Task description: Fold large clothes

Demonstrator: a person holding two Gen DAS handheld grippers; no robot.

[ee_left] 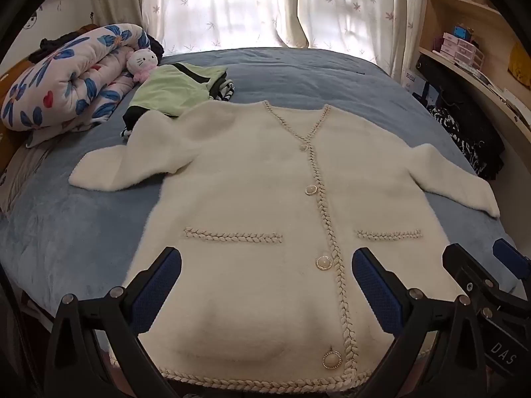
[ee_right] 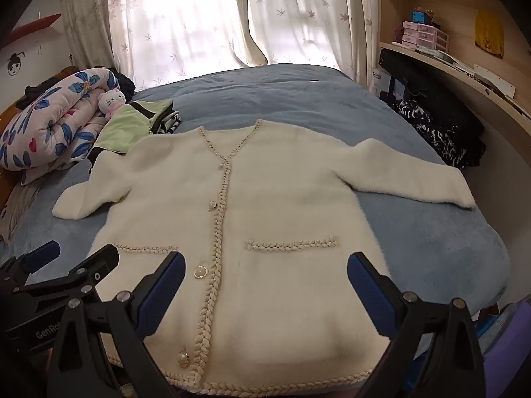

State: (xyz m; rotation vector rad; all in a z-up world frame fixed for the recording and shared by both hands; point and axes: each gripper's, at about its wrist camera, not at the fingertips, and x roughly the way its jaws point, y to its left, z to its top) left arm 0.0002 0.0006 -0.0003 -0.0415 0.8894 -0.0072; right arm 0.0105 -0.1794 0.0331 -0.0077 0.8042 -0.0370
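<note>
- The left gripper (ee_left: 265,265) is held above the hem area of a cream fuzzy cardigan (ee_left: 252,172); its jaws are spread wide and nothing is gripped between them.
- The right gripper (ee_right: 265,268) is likewise released — jaws fully apart, pointed down at the garment, with no fabric pinched.
- The cardigan is laid flat and face up on a blue bedspread (ee_left: 66,232), directly ahead of and beneath both grippers. It is buttoned, with braided trim along the placket, hem and two pocket tops.
- One pearl button (ee_left: 323,262) is seen between the left gripper's fingers; the right-hand pocket (ee_right: 292,245) lies just ahead of the right gripper.
- Both sleeves are spread outward — one to the far left, one to the far right of the grippers.
- Beyond the cardigan, to the left, a green garment (ee_left: 172,89) is stacked on striped clothing, next to a rolled floral quilt (ee_left: 66,76) and a Hello Kitty plush (ee_left: 142,63).
- White curtains (ee_left: 232,6) are seen at the far end.
</note>
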